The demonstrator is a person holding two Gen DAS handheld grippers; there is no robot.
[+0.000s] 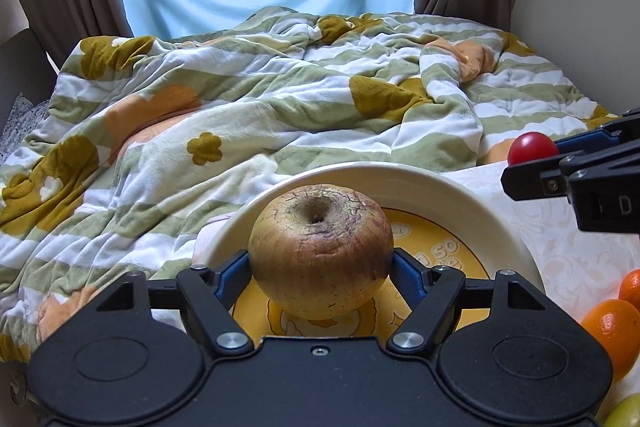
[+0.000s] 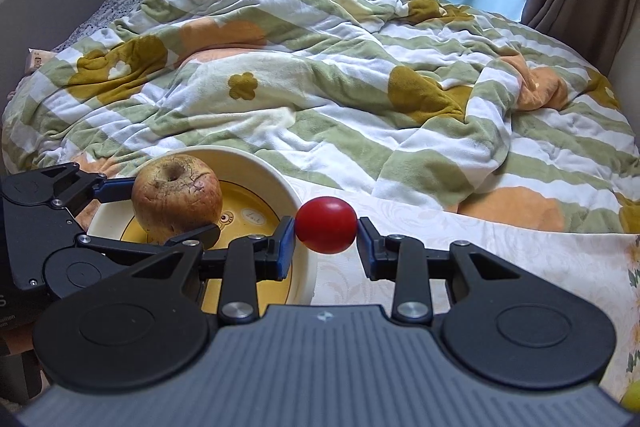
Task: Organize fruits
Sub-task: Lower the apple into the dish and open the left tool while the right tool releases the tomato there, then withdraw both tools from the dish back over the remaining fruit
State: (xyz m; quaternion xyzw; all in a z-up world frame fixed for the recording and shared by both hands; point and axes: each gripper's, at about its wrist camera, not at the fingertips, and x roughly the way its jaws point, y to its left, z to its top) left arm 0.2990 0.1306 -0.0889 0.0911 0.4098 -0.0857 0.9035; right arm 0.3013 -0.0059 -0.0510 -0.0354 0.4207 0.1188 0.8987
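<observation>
Cream-rimmed, with a yellow cartoon print inside, the bowl (image 1: 460, 195) sits at the near edge of the bed, partly on a pale patterned cloth (image 1: 568, 247). Of the writing on its floor I can read only "SO" beside a stroke that may be a letter or a numeral, and the small oval label on it seen from my right camera is too fine to make out.

My left gripper (image 1: 320, 267) pinches a wrinkled, russet apple (image 1: 320, 247) between its blue pads, stem hollow facing up, over the bowl's yellow inside; I cannot tell whether the apple touches the bottom.

My right gripper (image 2: 326, 239) holds a small red tomato (image 2: 326, 225) just outside the bowl's right rim, above the cloth. Its left pad touches the tomato; on the right I see a thin gap, so how firm the pinch is I cannot tell. A white "D" is printed on that gripper's body.

Two oranges (image 1: 612, 327) and a green fruit (image 1: 626, 413) lie on the cloth toward its right edge. A striped flowered quilt (image 1: 280, 107) covers the bed beyond.
</observation>
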